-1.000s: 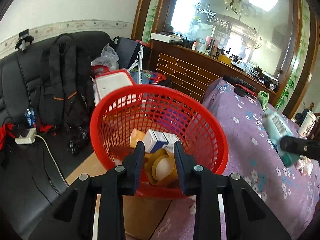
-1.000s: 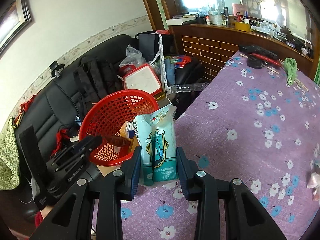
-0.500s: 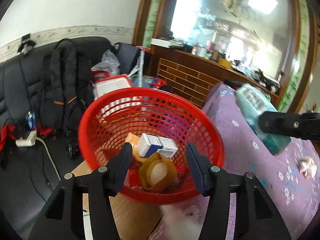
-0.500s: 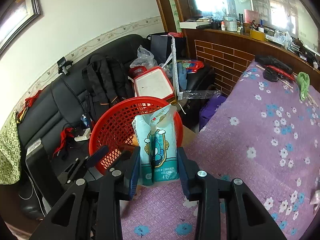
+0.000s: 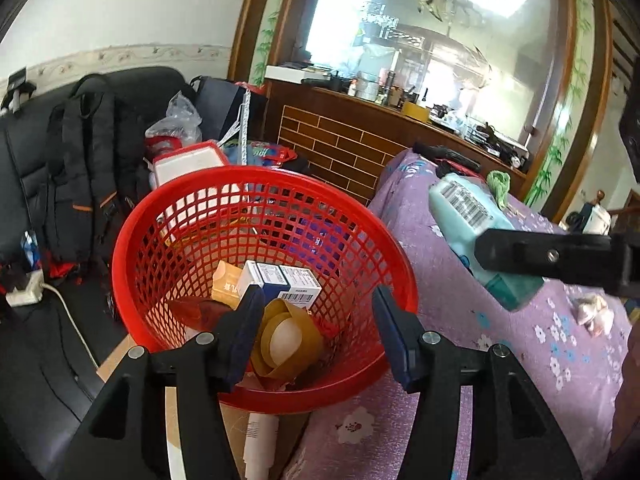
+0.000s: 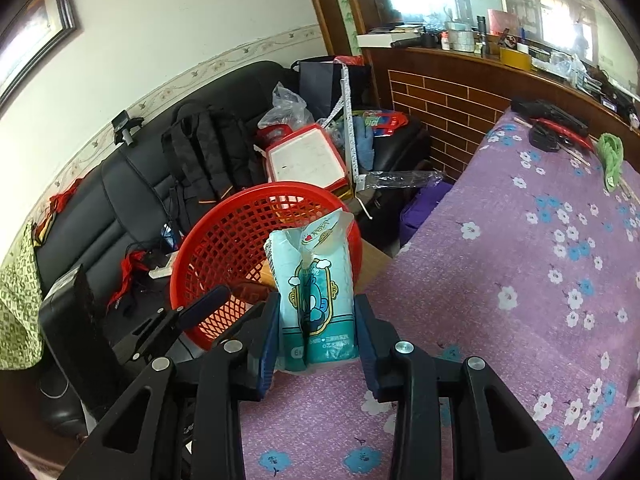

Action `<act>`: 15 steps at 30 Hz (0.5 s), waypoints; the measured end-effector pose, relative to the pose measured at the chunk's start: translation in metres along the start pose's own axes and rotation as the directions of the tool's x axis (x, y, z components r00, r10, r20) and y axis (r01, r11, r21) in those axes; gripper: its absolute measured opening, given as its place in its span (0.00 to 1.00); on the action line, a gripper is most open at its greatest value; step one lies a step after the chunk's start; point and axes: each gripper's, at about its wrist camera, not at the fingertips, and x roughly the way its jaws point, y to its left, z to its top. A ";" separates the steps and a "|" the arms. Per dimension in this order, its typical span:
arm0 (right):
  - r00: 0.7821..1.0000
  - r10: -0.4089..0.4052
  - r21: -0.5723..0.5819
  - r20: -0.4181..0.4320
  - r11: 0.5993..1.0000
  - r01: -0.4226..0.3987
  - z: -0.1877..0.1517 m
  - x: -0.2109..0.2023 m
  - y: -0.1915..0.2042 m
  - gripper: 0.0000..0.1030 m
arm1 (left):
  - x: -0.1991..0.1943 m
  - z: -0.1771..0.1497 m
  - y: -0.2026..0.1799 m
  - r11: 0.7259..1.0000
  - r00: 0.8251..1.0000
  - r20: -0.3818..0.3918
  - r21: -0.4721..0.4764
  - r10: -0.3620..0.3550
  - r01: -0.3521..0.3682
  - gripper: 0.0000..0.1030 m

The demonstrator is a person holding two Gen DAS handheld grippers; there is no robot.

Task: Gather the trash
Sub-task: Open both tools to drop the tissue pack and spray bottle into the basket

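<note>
From your left tool (image 5: pixel 318 330) you looked down into the red basket (image 5: pixel 400 276); it stood open and held nothing, and the blue pack (image 5: pixel 464 216) hung to its right

From your right tool (image 6: pixel 316 332) the pack (image 6: pixel 316 280) stood upright, squeezed between its pads, with the basket (image 6: pixel 224 248) just ahead and left

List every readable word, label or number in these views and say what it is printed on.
Teal tissue pack, held in the right gripper: printed text and a barcode, too small to read.
White and blue box in the red basket: barcode and print, illegible.
Orange packet: characters blurred.
Nothing reads clearly.
</note>
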 end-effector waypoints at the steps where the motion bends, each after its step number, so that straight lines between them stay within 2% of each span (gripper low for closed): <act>1: 1.000 -0.001 -0.006 -0.001 1.000 0.001 0.000 0.001 0.002 0.38 | 0.000 -0.001 0.000 1.000 1.000 0.000 -0.004 -0.002 0.002 0.53; 8: 1.000 -0.003 -0.027 -0.004 1.000 0.002 0.009 0.007 0.014 0.39 | -0.013 0.000 0.013 0.999 0.999 0.036 -0.037 0.031 -0.029 0.53; 11: 1.000 0.003 -0.039 -0.003 0.999 -0.003 0.016 0.012 0.022 0.47 | -0.029 0.006 0.030 0.997 0.997 0.063 -0.076 0.034 -0.029 0.53; 13: 1.000 0.010 -0.048 -0.014 0.999 -0.011 0.019 0.018 0.026 0.55 | -0.037 0.012 0.043 0.995 0.996 0.065 -0.083 0.056 -0.051 0.53; 15: 1.000 0.006 -0.043 -0.011 0.999 -0.006 0.019 0.019 0.026 0.55 | -0.045 0.016 0.051 0.994 0.994 0.082 -0.089 0.078 -0.070 0.54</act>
